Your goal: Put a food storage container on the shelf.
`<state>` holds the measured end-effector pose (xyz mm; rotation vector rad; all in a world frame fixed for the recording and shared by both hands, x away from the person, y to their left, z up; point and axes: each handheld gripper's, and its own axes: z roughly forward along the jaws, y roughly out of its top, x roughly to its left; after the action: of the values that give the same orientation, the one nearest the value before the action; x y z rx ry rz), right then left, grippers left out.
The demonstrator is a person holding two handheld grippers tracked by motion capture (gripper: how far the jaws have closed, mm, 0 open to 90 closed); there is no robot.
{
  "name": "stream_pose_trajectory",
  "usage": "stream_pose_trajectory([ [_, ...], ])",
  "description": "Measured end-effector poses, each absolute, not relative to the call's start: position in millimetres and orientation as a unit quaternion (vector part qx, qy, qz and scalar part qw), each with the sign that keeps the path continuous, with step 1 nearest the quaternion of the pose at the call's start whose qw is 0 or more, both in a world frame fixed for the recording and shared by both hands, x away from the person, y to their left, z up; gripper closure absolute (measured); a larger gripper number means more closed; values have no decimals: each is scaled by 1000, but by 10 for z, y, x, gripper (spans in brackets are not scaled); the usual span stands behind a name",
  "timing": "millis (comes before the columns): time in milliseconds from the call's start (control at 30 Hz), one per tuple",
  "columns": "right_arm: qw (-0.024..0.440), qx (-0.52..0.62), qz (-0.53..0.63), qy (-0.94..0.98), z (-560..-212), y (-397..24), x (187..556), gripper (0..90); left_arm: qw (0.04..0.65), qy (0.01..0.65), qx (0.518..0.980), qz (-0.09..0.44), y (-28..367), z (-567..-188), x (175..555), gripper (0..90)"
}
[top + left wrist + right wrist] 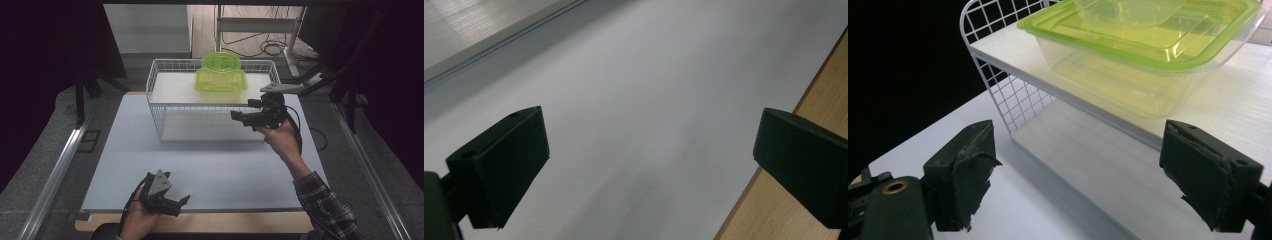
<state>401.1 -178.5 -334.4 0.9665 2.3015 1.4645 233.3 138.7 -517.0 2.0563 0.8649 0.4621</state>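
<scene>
Green-lidded container sat on the wire rack's upper shelf, so the right tongs, spread empty just beside it, needed a level approach; the left tongs rested spread on the counter.

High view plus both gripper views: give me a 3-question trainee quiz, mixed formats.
1. True or false: the green container sits on the upper shelf of the white wire rack.
2. Multiple choice: what lies between the jaws of the right tongs? A) the container B) a rack wire C) nothing
3. Fill in: the left tongs hover open near the table's ____ edge.

Key
1. True; a round green bowl sits on top of it.
2. C; the jaws stand wide apart, short of the rack.
3. Near (the person's side), by the wooden strip.
</scene>
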Motion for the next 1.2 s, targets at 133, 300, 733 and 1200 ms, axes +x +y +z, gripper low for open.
stream_pose_trajectory([
  [133,122,325,500,794,-3380,-1776,3969,132,424,344,819,177,1392,-5170,2337,14],
  [300,127,314,493,801,-3439,-1762,3936,114,422,342,820,178,1389,-5170,2333,14],
  [733,130,305,485,809,-3612,-1775,3863,87,418,340,823,178,1378,-5175,2333,14],
  [1200,143,293,464,823,-3901,-1785,3764,56,413,341,826,178,1368,-5183,2332,13],
])
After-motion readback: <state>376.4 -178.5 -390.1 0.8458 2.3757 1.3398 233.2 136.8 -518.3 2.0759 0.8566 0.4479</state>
